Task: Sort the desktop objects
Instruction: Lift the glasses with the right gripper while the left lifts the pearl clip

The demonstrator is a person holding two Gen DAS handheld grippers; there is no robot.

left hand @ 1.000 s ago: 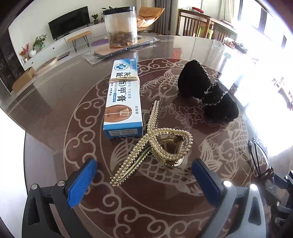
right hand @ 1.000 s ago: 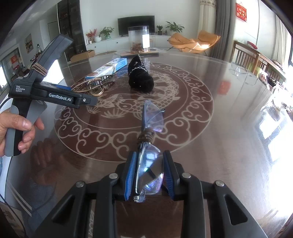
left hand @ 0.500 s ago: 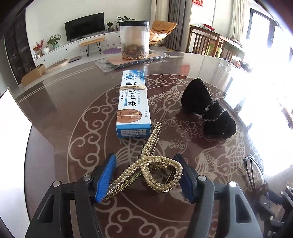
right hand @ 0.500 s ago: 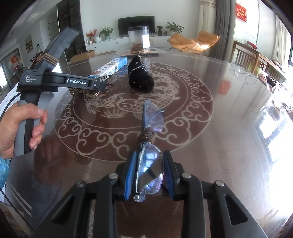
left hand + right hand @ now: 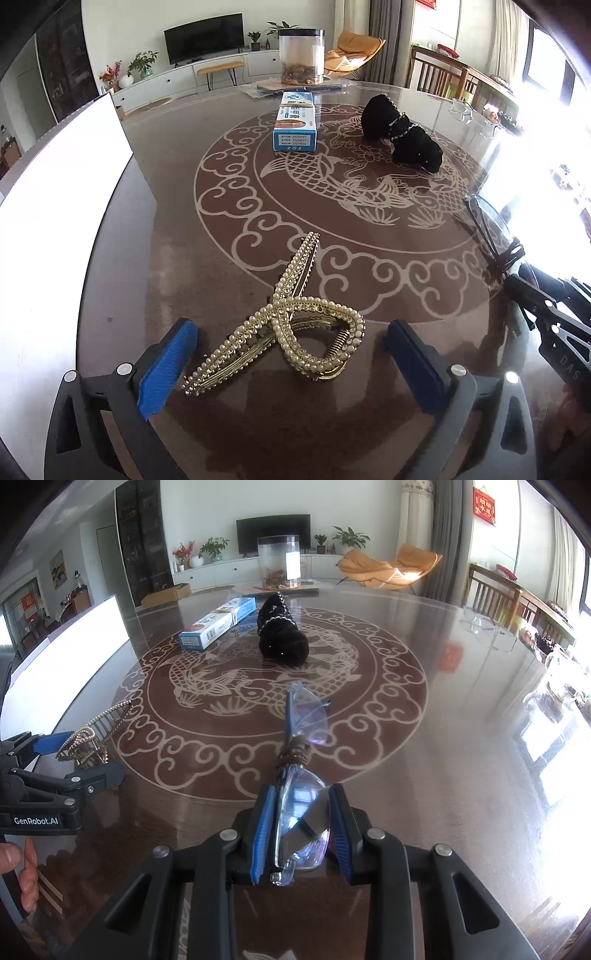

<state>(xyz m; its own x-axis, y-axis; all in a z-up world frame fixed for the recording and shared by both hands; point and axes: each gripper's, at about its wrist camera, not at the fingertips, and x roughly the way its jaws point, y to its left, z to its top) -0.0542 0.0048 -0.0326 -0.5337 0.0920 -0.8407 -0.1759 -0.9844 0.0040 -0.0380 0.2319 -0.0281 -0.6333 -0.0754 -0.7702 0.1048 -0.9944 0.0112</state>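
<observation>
A gold hair clip (image 5: 280,332) set with pearls lies on the round brown table (image 5: 177,258) near its left edge. It sits between the blue pads of my left gripper (image 5: 291,326), whose jaws are opening and stand wide without touching it. The right wrist view shows that left gripper (image 5: 79,757) and the hair clip (image 5: 96,731) at far left. My right gripper (image 5: 301,801) is shut on one lens of the clear safety glasses (image 5: 306,716), which rest on the table. The glasses (image 5: 491,229) also show at the left wrist view's right edge.
A blue and white box (image 5: 295,125) and a black beaded fabric piece (image 5: 402,133) lie farther back. Behind them stands a clear jar (image 5: 301,55) on a flat board. A white panel (image 5: 55,184) lines the table's left edge. Clear glassware (image 5: 487,627) sits far right.
My left gripper shut on the hair clip, dragged it away from the box toward the table's near left side, then opened again. The right gripper and glasses stayed still.
</observation>
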